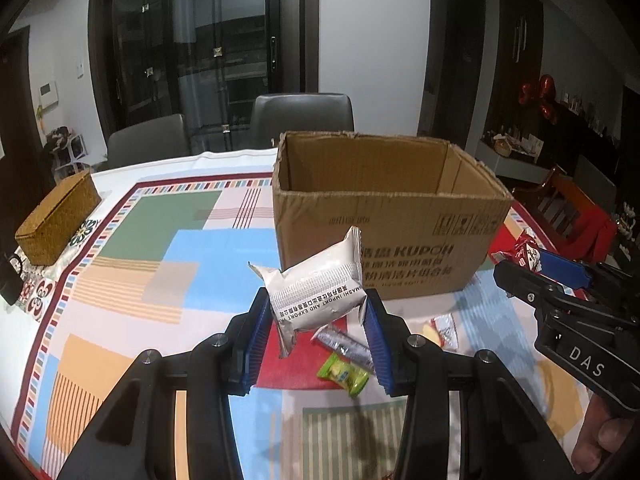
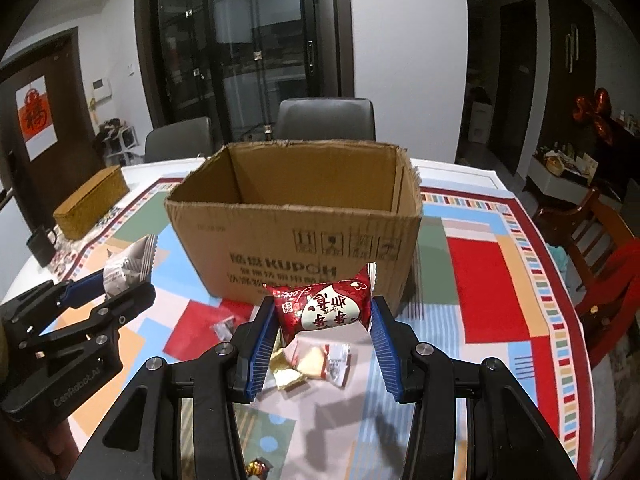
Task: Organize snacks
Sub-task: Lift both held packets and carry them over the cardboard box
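Observation:
An open cardboard box (image 1: 384,232) stands on the table; it also shows in the right wrist view (image 2: 296,240). My left gripper (image 1: 318,320) is shut on a white snack packet (image 1: 316,288) and holds it above the table in front of the box. My right gripper (image 2: 323,320) is shut on a red snack packet (image 2: 324,306), also raised in front of the box. Each gripper shows in the other's view: the right one (image 1: 540,268) with its red packet (image 1: 524,250), the left one (image 2: 108,292) with its white packet (image 2: 128,268).
Loose small snacks lie on the patterned tablecloth (image 1: 160,240): a green candy (image 1: 344,374), a silver wrapper (image 1: 344,346), yellow and white wrappers (image 2: 312,364). A wicker box (image 1: 58,218) and a dark mug (image 2: 40,246) sit at the left. Chairs (image 1: 302,118) stand behind the table.

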`<action>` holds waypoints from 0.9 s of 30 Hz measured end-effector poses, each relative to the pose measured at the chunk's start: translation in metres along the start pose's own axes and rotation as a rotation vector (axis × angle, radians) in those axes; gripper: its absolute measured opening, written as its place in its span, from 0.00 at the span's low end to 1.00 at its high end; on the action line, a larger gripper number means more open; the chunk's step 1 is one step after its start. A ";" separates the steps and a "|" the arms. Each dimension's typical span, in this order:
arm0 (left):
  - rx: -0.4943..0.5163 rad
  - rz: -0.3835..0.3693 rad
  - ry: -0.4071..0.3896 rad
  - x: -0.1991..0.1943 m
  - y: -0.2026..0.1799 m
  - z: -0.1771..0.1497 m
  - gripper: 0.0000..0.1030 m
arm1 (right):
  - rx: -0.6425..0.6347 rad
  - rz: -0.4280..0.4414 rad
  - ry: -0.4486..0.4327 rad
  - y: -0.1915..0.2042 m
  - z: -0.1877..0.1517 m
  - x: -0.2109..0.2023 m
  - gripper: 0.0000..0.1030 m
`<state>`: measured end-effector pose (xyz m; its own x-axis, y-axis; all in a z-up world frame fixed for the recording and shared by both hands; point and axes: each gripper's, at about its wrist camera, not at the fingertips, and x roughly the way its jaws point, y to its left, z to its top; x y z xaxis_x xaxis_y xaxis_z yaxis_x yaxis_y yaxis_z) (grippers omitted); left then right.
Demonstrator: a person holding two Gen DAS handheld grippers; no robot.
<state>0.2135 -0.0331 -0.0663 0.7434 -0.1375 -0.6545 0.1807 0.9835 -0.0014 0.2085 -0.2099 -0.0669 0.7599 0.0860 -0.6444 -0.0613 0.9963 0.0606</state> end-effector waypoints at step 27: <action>-0.004 -0.016 -0.063 0.011 -0.005 0.067 0.43 | 0.009 -0.029 -0.094 -0.006 0.061 -0.002 0.46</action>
<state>0.2644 -0.0474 -0.0226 0.7798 -0.1599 -0.6053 0.1899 0.9817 -0.0146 0.2466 -0.2163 -0.0190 0.8186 0.0552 -0.5717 -0.0327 0.9982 0.0495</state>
